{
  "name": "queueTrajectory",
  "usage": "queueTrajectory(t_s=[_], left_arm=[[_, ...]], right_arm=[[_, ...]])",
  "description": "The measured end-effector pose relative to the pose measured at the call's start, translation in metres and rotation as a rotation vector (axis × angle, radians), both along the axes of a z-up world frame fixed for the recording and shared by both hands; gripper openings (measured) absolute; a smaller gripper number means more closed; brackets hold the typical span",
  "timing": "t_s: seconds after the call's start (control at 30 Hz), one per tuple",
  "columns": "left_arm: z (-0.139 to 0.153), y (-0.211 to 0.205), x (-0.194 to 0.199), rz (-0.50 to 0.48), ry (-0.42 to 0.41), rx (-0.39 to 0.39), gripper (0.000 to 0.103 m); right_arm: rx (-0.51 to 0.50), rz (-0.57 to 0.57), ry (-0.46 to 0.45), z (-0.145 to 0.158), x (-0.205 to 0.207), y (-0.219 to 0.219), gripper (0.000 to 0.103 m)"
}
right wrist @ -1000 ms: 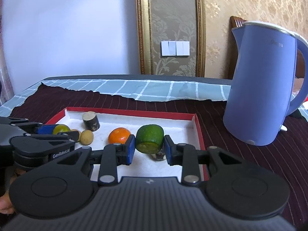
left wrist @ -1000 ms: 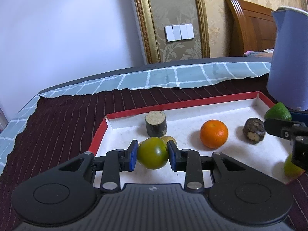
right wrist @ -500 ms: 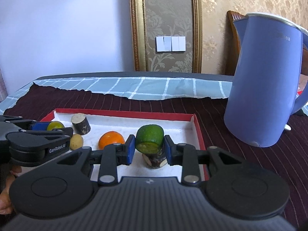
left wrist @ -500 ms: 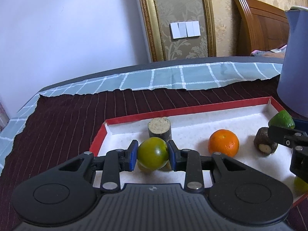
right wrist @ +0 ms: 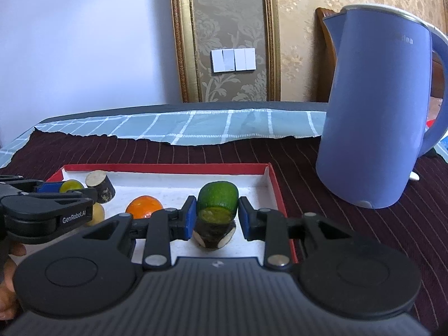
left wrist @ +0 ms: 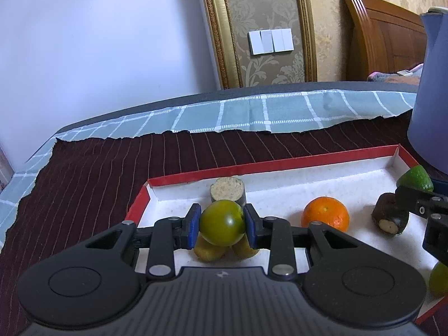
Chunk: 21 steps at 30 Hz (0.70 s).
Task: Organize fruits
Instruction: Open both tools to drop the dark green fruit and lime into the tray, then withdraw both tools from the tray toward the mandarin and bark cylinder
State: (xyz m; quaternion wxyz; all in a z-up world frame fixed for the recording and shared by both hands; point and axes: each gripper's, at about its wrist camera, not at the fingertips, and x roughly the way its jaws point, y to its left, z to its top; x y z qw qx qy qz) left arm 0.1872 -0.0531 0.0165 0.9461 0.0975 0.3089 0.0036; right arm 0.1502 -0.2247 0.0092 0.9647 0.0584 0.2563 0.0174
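A red-rimmed white tray [left wrist: 196, 174] lies on the dark striped cloth. My left gripper [left wrist: 221, 223] is shut on a round green fruit [left wrist: 217, 218], just above two small yellow-brown fruits [left wrist: 207, 252]. Behind them stands a brown cut stub [left wrist: 227, 188]. An orange [left wrist: 324, 216] lies mid-tray. My right gripper [right wrist: 217, 216] is shut on a cut green lime [right wrist: 217, 194], directly over a dark brown piece [right wrist: 214, 235] near the tray's right end. From the right wrist view, the left gripper [right wrist: 65, 187] shows at the left with its green fruit [right wrist: 71, 186].
A tall blue kettle [right wrist: 375, 106] stands on the cloth just right of the tray [right wrist: 275, 187]. A pale checked cloth [left wrist: 252, 114] covers the table's far edge. Another yellow-green fruit [left wrist: 438, 280] lies at the tray's near right corner. A person's hand [right wrist: 8, 280] shows at the lower left.
Both grippers drifted sideways over the tray, still gripping. The green fruit now hangs over the two yellow-brown fruits, and the lime has come over the dark brown piece.
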Motion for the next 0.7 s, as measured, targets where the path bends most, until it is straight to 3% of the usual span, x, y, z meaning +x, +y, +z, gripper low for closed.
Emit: queueTrajectory(t_s=[0.33, 0.4, 0.53, 0.6, 0.67, 0.7], left_arm=[[-0.0018, -0.0048, 0.0044, 0.006, 0.009, 0.015, 0.032], [-0.0009, -0.0051, 0.0042, 0.011, 0.003, 0.021, 0.032], [0.0023, -0.0051, 0.0044, 0.010, 0.003, 0.011, 0.033], [0.0032, -0.0053, 0.0034, 0.008, -0.001, 0.011, 0.054], [0.0045, -0.0060, 0.0008, 0.010, -0.020, 0.019, 0.066], [0.0052, -0.0066, -0.0011, 0.016, -0.033, 0.028, 0.066]], right_arm=[[0.002, -0.018, 0.009, -0.0031, 0.0025, -0.0016, 0.032], [-0.003, -0.025, 0.003, -0.0025, 0.0014, -0.0017, 0.046], [-0.010, -0.018, -0.006, -0.0002, -0.0007, 0.0005, 0.049], [-0.013, -0.017, -0.010, 0.0005, -0.0025, 0.0011, 0.050], [-0.012, -0.016, -0.013, 0.0010, -0.0043, 0.0015, 0.052], [-0.011, -0.017, -0.015, 0.0011, -0.0048, 0.0009, 0.053]])
